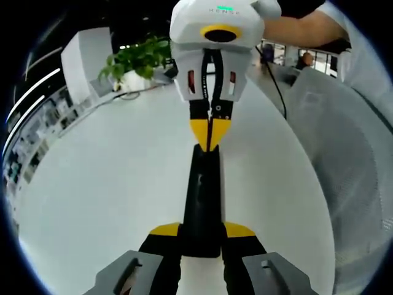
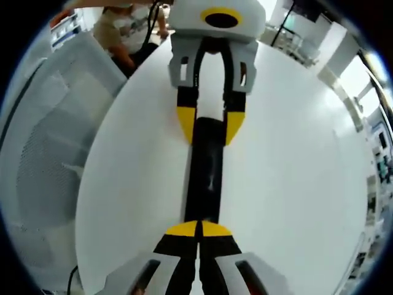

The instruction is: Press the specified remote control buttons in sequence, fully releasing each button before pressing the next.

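Observation:
A long black remote control [image 1: 202, 196] lies along a white table [image 1: 92, 184]. My left gripper [image 1: 202, 232] is shut on its near end, one yellow-tipped jaw on each side. My right gripper [image 1: 210, 132] comes in from the far side, shut, with its joined yellow tips on the remote's far end. In the right gripper view, the right gripper [image 2: 199, 229] has its tips together, resting on the near end of the remote [image 2: 206, 166]. The left gripper [image 2: 210, 126] clamps the other end. I cannot make out the buttons.
The white table [image 2: 295, 153] is round and bare around the remote. A grey mesh chair back [image 1: 350, 153] stands beside it, also visible as the chair [image 2: 49, 141]. A potted plant [image 1: 138, 58] sits at the far edge. A person [image 2: 123, 31] sits beyond the table.

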Demonstrator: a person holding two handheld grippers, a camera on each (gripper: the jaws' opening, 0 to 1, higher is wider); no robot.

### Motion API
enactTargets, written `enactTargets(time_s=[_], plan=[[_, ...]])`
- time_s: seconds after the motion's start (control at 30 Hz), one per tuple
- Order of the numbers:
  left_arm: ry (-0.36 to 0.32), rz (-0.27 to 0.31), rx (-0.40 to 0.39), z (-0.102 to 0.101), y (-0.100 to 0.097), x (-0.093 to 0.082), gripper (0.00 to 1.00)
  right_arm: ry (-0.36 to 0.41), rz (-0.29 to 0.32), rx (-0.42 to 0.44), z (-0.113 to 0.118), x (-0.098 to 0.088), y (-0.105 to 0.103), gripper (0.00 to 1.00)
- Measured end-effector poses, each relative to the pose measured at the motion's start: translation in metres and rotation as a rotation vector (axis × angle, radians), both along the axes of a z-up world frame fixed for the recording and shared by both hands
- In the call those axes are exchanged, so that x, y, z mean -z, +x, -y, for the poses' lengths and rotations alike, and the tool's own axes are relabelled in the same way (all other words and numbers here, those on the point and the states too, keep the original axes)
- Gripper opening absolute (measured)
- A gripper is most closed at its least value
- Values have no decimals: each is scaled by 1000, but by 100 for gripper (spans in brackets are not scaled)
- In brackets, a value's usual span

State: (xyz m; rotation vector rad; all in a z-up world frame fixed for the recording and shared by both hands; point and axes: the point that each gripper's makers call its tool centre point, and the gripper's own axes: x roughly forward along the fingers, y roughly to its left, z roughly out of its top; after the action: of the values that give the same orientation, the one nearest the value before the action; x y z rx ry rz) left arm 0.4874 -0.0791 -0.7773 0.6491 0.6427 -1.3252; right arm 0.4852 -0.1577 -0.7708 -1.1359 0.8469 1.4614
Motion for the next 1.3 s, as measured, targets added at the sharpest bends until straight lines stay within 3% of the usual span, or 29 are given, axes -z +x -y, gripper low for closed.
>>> enactTargets(time_s=[0.73, 1.3], plan=[[2, 2, 0, 0, -1, 0, 24, 53, 34, 21, -5, -19, 2, 0], [-1, 1, -3, -1, 0, 1, 24, 51, 31, 2, -10, -21, 3, 0]])
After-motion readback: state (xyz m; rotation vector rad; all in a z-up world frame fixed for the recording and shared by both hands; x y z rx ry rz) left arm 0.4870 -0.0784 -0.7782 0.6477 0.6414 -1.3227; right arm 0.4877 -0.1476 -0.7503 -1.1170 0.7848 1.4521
